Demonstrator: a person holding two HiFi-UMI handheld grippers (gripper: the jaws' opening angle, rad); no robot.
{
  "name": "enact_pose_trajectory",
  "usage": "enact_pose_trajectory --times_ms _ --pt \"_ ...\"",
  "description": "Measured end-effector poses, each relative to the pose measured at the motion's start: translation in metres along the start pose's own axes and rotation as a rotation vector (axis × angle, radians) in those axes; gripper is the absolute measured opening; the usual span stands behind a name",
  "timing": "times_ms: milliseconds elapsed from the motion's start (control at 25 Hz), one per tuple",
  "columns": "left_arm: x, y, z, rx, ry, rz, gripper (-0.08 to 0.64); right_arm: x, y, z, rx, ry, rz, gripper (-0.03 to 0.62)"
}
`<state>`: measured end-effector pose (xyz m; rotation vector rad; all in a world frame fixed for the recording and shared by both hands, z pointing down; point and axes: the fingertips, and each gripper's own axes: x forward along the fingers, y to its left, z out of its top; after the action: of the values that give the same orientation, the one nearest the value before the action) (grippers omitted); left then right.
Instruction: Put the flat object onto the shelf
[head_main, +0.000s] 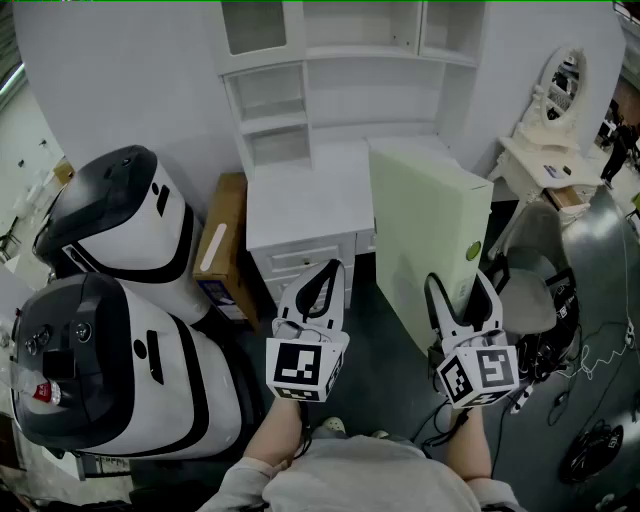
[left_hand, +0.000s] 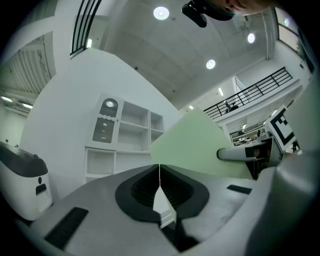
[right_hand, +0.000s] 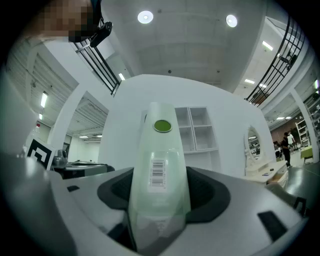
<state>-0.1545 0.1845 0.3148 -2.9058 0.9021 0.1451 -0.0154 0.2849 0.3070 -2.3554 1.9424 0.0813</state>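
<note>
The flat object is a large pale green box (head_main: 425, 230) standing on edge beside the white desk (head_main: 305, 195). My right gripper (head_main: 462, 290) straddles its near narrow edge, and the pads press on both faces. In the right gripper view the box edge (right_hand: 159, 165), with a barcode label and a green dot, fills the gap between the jaws of the right gripper (right_hand: 160, 186). The left gripper (head_main: 325, 272) hovers to the box's left, shut and empty, its jaws meeting in a thin line in its own view (left_hand: 160, 172). The white shelf unit (head_main: 330, 90) rises behind the desk.
Two large white and black machines (head_main: 120, 220) (head_main: 110, 370) stand at the left, with a cardboard box (head_main: 222, 245) wedged between them and the desk. A white vanity with an oval mirror (head_main: 555, 130), a grey seat (head_main: 535, 295) and floor cables (head_main: 590, 370) are at the right.
</note>
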Motion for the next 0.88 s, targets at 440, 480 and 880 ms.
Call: enact_pose_trajectory --times_ms 440,480,880 --pt "-0.003 -0.007 -0.001 -0.007 -0.005 -0.007 0.015 -0.009 0.002 -0.002 -0.009 0.001 0.006 0.285" --pt "-0.003 -0.007 -0.001 -0.007 -0.007 -0.009 0.015 -0.010 0.002 -0.002 -0.009 -0.001 0.004 0.285" --pt "-0.006 0.011 -0.003 -0.005 -0.012 -0.035 0.015 -0.005 0.017 -0.008 -0.001 -0.016 -0.040 0.288"
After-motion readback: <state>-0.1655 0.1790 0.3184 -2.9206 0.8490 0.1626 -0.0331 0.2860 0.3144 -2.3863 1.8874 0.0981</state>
